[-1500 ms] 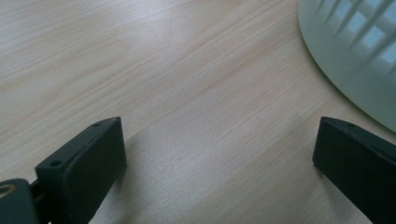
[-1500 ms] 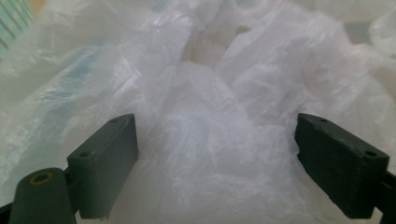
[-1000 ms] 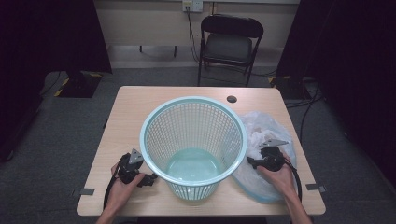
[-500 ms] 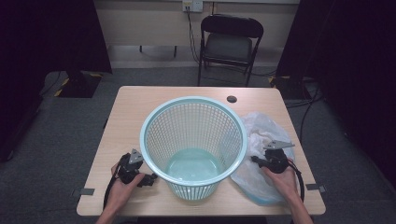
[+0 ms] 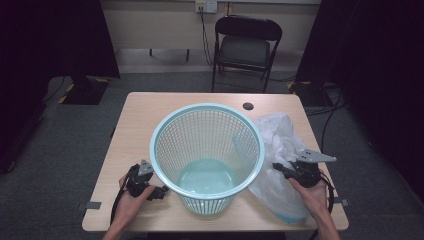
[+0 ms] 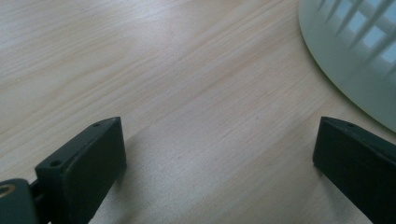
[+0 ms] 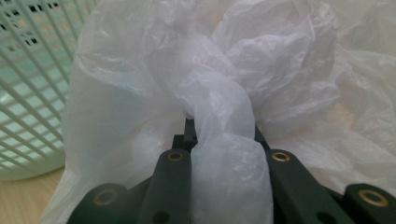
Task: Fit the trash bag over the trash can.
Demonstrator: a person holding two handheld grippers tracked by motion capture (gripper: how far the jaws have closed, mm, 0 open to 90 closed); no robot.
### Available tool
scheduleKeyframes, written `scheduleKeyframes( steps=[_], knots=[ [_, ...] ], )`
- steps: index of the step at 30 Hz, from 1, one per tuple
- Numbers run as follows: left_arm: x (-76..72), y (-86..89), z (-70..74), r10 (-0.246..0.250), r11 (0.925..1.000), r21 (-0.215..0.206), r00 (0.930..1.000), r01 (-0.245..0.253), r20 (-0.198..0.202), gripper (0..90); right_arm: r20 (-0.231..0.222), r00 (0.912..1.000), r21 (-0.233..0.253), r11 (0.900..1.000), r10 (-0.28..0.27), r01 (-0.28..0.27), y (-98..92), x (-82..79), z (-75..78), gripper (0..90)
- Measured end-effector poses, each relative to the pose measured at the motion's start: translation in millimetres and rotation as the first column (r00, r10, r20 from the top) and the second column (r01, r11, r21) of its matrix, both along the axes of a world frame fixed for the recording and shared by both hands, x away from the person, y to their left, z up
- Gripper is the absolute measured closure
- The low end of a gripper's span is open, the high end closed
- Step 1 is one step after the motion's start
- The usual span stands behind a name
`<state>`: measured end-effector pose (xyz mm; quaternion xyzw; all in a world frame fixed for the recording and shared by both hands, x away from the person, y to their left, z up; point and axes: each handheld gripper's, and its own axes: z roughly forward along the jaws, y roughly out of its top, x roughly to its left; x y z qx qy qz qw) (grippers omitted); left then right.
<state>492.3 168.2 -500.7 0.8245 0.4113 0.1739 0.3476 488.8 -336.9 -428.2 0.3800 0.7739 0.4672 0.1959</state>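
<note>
The right gripper (image 5: 280,168) has its two jaws closed tight on a bunched-up bit of the thin white plastic bag (image 5: 282,145). The bag lies crumpled on the tabletop (image 5: 145,112), on the right side, touching the mint-green laundry basket (image 5: 207,150) that stands in the middle. It looks like the bag is meant to go into the basket as a liner.

The left gripper (image 5: 162,191) rests low on the tabletop just beside the bottom of the basket. Its jaws are spread wide, with nothing between them.

To do this well, lift the bag slowly, so the thin plastic does not rip or slip out. Raise it above the basket's rim (the rim is high) before moving it across. The empty left gripper could catch the other side of the bag's mouth and pull it wide.
</note>
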Motion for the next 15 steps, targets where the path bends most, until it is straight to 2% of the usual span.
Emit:
scheduleKeyframes(
  steps=[5,15],
  knots=[
    [0.0,0.1,0.0,-0.001,1.0,0.001,1.0,0.001,0.0,2.0,0.033,0.9991,0.043,0.999,0.025,-0.026,-2.0,-7.1,14.6,78.9],
    [-0.2,0.0,0.1,0.0,1.0,0.001,1.0,0.0,-0.003,2.0,0.095,0.9953,0.091,0.996,0.014,-0.023,-16.3,-19.3,38.5,79.0]
  ],
)
